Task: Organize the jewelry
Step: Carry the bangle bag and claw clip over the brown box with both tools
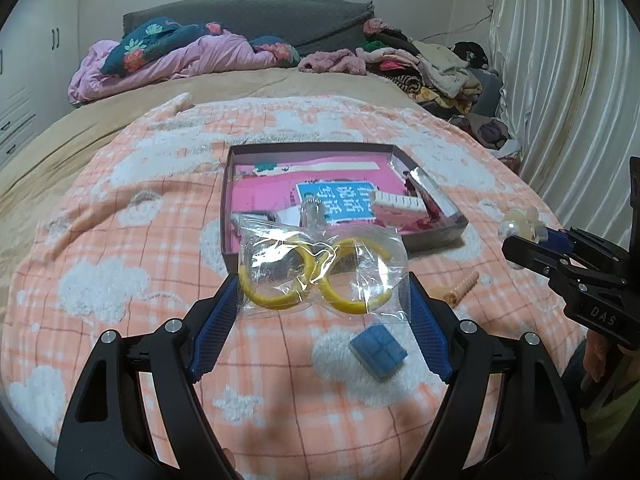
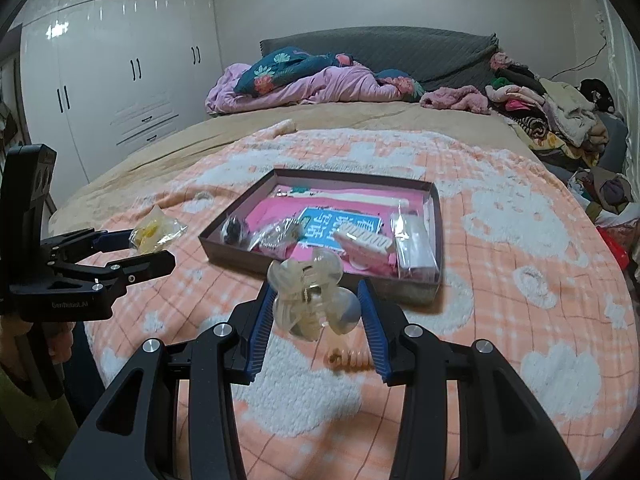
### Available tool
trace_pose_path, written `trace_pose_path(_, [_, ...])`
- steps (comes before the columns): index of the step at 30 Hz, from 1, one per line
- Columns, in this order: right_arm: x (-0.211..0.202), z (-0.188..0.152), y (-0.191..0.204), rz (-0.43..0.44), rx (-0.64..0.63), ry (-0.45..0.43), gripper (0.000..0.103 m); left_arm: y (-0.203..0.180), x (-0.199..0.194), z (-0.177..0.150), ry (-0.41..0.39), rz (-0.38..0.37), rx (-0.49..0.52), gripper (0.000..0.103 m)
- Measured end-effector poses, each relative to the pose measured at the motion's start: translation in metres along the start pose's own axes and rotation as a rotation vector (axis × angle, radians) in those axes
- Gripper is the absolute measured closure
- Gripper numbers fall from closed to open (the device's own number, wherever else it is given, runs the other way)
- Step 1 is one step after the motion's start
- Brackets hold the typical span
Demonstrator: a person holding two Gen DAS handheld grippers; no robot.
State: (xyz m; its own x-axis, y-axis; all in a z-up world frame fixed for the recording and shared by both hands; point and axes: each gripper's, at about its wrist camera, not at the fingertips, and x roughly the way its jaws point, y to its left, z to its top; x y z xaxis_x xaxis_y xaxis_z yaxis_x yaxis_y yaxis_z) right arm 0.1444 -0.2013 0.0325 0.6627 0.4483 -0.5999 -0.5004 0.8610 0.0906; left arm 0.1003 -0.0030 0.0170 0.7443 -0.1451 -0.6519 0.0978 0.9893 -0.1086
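Short of the open box on the bed, the left gripper fingers clamp a light, slippery plastic bag of yellow hoops by its edges, while the right gripper fingers clamp a brittle clear hair claw across its body.

Left tool: tilted down over bed, blue pads wide apart, clamped on edges of clear bag. Right tool: tilted down, pads narrower, pinching translucent clip held off bed. Tools side by side, apart. Hands on grips partly visible at frame edges, blurred.
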Motion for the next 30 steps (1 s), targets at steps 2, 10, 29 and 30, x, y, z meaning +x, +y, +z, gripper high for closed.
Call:
trace_pose_path(2, [0.0, 0.004, -0.001, -0.002, 0.002, -0.007, 0.063, -0.001, 0.0, 0.003, -0.005, -0.005, 0.0, 0.031])
trace_pose_path(10, [0.001, 0.013, -0.001, -0.019, -0.015, -0.029, 0.063, -0.01, 0.006, 0.019, -0.028, -0.019, 0.015, 0.031])
trace_pose_path(29, [-0.002, 0.036, -0.025, -0.061, 0.015, -0.083, 0.063, -0.022, 0.023, 0.051, -0.058, -0.037, 0.032, 0.031])
trace_pose_path(30, [-0.001, 0.037, -0.025, -0.062, 0.015, -0.084, 0.063, -0.023, 0.025, 0.053, -0.058, -0.038, 0.03, 0.031])
